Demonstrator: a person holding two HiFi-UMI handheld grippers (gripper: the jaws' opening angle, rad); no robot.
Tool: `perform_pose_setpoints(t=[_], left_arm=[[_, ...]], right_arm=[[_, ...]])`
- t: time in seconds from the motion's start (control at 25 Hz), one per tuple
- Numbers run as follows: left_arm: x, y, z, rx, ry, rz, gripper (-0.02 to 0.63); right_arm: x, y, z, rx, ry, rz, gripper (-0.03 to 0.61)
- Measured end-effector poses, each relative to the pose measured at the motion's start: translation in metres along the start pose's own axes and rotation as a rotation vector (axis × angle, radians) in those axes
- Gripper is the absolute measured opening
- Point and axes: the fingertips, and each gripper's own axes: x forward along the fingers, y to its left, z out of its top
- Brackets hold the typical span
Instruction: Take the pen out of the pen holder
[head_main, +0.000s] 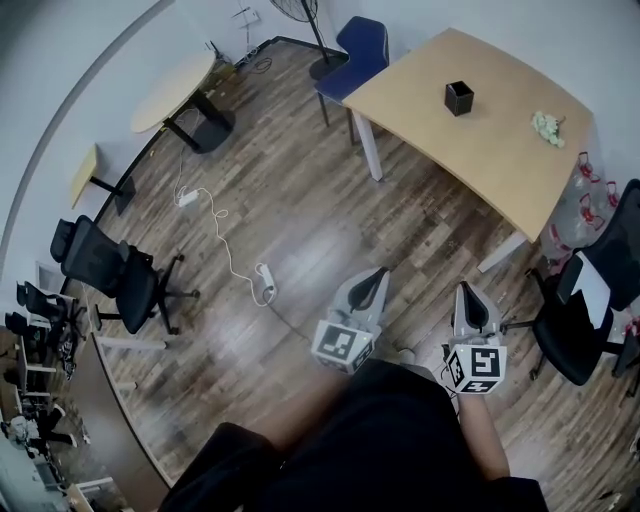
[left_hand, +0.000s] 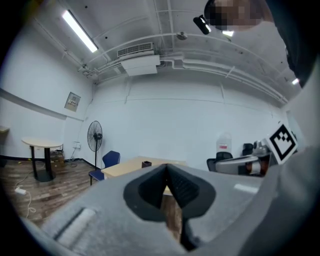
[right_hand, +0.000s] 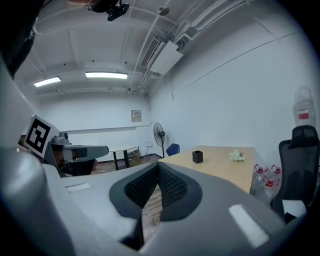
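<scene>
claws: left gripper (head_main: 377, 274) and right gripper (head_main: 467, 292) are hanging closed, empty | target: pen holder (head_main: 459, 98) is standing on the table (head_main: 490, 160), well apart; pen too small to see | risk: 2 closed claws arriving unopened may be tipping the holder

I get an evenly bright room, lit by ceiling tube lights (left_hand: 79, 31) that burn white in both gripper views. The wood floor (head_main: 300, 250) carries a soft pale sheen in the head view. Every view bends hard at its edges, with dark corners. The left gripper (left_hand: 166, 169) looks soft close to the lens.
</scene>
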Motion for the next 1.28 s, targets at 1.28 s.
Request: perform_pose_setpoints(t=[1.28], left_arm=[[0.244, 0.196, 0.025, -0.062, 0.005, -0.075, 0.003]], right_arm=[[0.28, -0.102, 0.06, -0.093, 0.117, -0.106, 0.003]])
